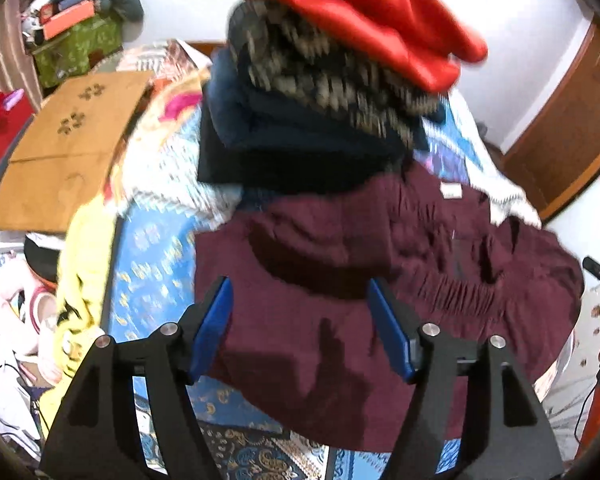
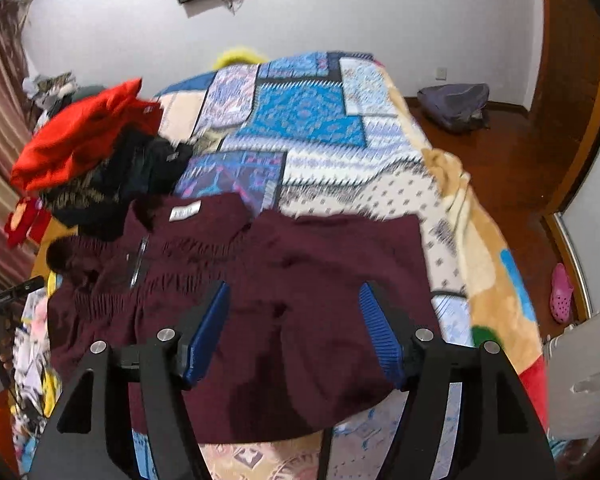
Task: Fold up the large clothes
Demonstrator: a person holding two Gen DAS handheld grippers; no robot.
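Your left gripper (image 1: pixel 300 320) and right gripper (image 2: pixel 294 320) hover wide open, holding nothing, above the maroon sweater (image 2: pixel 300 280) lying partly folded on the patchwork bedspread (image 2: pixel 300 120); a stack of folded clothes (image 1: pixel 320 112) appears finished beside it.

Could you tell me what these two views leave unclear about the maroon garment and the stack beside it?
- Maroon garment: near hem hidden behind both grippers' fingers; what kind of garment it is cannot be told.
- White neck label: print blurred in the right view.
- Folded stack: smeared by motion in the left view, so its item count is unclear; the red piece is cropped by the top edge.
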